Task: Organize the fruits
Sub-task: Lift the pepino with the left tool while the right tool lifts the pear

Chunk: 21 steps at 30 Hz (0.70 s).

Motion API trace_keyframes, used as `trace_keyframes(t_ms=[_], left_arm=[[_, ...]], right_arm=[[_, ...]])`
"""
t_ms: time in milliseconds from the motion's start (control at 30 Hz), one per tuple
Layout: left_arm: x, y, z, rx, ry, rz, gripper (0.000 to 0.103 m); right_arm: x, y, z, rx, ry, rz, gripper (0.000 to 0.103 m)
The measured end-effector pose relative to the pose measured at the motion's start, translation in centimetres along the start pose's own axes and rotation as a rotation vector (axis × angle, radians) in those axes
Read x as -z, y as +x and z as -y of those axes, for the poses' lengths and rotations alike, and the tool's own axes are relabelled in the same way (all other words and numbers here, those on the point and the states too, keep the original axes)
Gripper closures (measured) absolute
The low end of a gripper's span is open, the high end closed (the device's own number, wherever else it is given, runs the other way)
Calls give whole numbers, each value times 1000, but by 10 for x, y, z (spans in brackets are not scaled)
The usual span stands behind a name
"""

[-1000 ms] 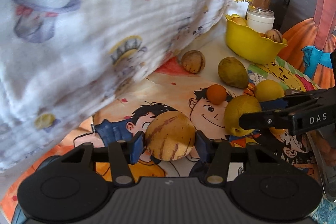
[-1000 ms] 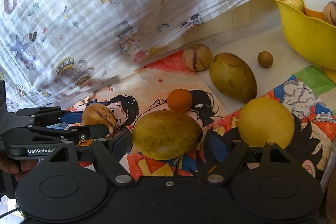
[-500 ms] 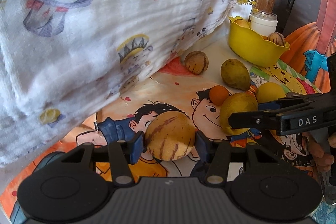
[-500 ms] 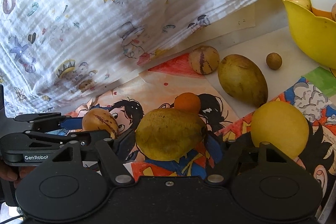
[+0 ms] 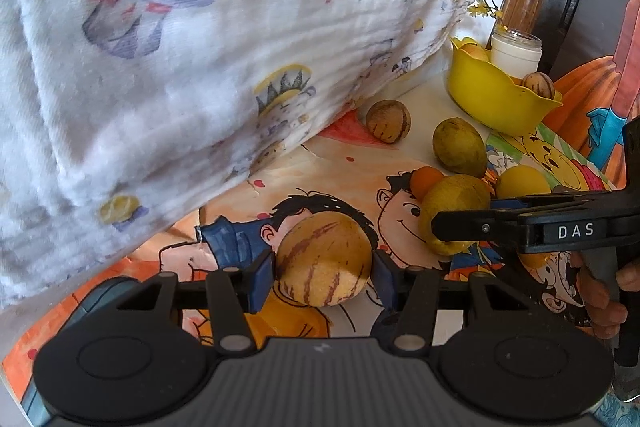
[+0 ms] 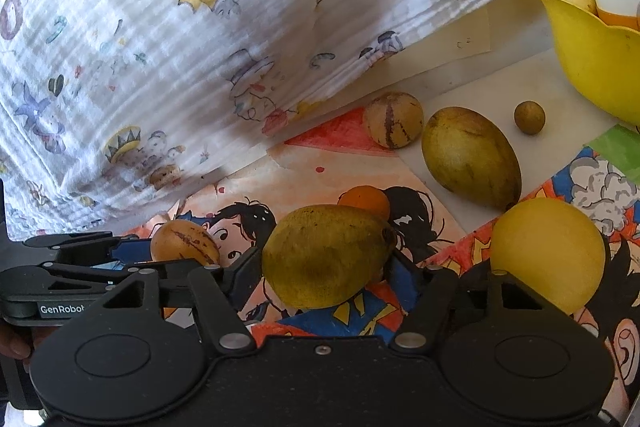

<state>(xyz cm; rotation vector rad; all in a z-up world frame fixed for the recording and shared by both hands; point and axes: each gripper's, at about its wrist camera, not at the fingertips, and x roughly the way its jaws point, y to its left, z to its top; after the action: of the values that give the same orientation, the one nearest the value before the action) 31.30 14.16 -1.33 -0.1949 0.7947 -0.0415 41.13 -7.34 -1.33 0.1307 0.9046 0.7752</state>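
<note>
Grippers low in frame: our left gripper (image 5: 323,273) clamps a round tan purple-streaked fruit (image 5: 323,261); our right gripper's (image 6: 322,269) jaws are closing around an oval yellow-green mango (image 6: 326,255).

A greenish-yellow mango (image 6: 328,257) is framed between the closing jaws of the right tool (image 6: 320,267). A small orange (image 6: 366,201) is seen just behind it, a round yellow fruit (image 6: 548,253) to its right. Beyond, a second mango (image 6: 470,155) and a striped fruit (image 6: 394,121) are laid on the cartoon-printed worktop (image 6: 344,163). A yellow bowl (image 6: 592,55) is placed at far right.
</note>
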Motion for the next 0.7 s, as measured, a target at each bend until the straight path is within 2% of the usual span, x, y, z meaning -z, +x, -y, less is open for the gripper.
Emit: trace_keyframes(t_ms=[367, 700], left_arm=[[-1, -2, -5, 24, -56, 3, 47], [1, -6, 6, 45, -58, 14, 47]], right_arm=[[6, -6, 11, -42, 77, 30, 36], [14, -25, 18, -80, 109, 56, 36]])
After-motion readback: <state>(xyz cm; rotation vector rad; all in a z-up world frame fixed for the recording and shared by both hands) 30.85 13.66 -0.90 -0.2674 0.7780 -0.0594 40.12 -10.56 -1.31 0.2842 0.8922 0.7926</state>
